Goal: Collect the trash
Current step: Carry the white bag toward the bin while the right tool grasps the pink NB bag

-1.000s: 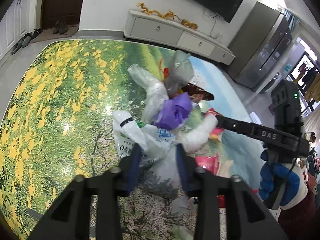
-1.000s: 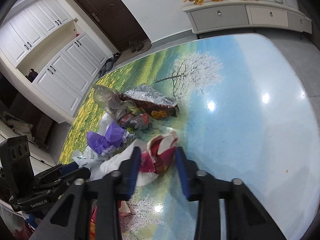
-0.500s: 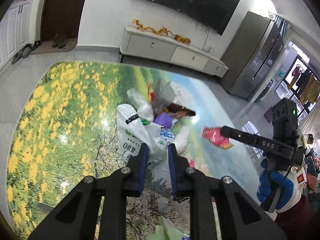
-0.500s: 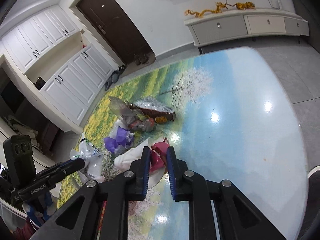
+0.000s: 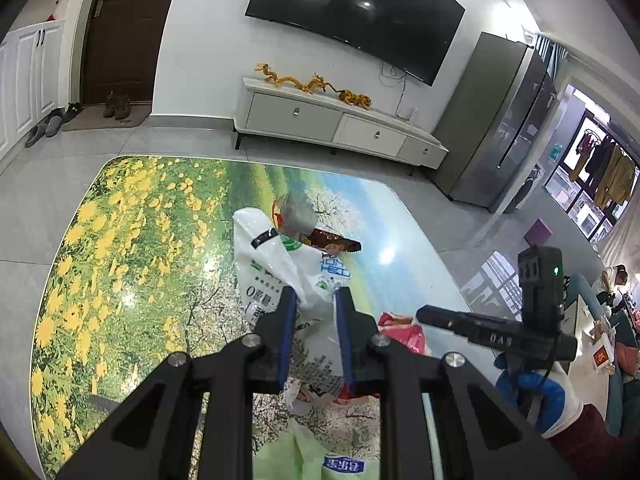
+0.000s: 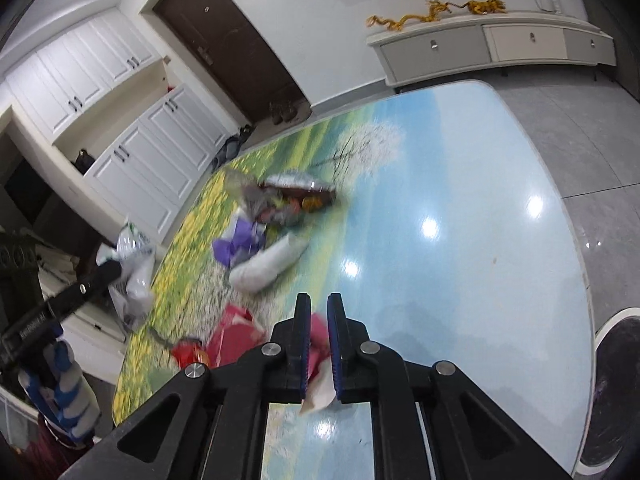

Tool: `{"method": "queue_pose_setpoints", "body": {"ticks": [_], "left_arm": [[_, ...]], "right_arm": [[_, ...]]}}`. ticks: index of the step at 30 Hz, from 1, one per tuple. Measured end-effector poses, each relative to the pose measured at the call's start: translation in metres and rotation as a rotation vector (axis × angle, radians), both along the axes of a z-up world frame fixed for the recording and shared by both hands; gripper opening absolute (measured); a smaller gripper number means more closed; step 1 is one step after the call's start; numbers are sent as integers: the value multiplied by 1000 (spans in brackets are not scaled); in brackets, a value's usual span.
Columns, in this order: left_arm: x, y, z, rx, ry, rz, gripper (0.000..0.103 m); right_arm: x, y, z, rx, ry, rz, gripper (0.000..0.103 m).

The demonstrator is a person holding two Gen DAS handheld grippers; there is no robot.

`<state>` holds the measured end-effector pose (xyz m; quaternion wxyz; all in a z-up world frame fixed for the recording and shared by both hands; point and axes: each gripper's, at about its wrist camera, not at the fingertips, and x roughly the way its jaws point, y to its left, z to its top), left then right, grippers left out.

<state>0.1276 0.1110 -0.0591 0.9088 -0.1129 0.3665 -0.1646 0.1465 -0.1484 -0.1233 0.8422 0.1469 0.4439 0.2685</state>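
Left gripper [image 5: 314, 298] pinches white plastic bag [image 5: 276, 264]; right gripper [image 6: 318, 312] clamps pink wrapper [image 6: 318, 334]. Thin film may slip, bag mouth sagging shut.

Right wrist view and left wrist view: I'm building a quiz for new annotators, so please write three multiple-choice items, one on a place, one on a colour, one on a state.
1. Where does the crumpled purple plastic wrapper lie?
A. on the printed tabletop
B. on the floor
C. on the TV cabinet

2. What colour is the crinkled snack packet between the right gripper fingers?
A. green
B. red-pink
C. black

3. What is the left gripper doing?
A. open above bare table
B. lying flat on the table
C. shut on the white printed plastic bag

Answers: 1 A, it sits among the litter on the landscape print. 2 B, red-pink film shows between the fingers. 3 C, bag film is bunched between its fingers.
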Motion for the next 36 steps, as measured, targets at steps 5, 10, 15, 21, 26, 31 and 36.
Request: {"method": "queue_pose_setpoints", "body": {"ticks": [5, 10, 15, 21, 26, 31, 36], "left_arm": [[-7, 2, -2, 3, 6, 8, 19], [-12, 2, 2, 16, -1, 12, 19], [-15, -6, 11, 29, -13, 3, 19], [-13, -38, 26, 42, -33, -61, 19], [-4, -94, 34, 49, -45, -177, 19], [9, -167, 37, 65, -47, -316, 19], [12, -229, 38, 40, -52, -436, 19]], "right_arm": [[-8, 20, -9, -80, -5, 53, 43], [-10, 34, -22, -170, -16, 81, 28], [-18, 29, -17, -140, -56, 79, 21], [-27, -9, 8, -38, -113, 6, 12], [-44, -65, 31, 23, -166, -95, 8], [-61, -121, 39, 58, -190, -200, 7], [-73, -165, 24, 54, -139, -259, 9]]}}
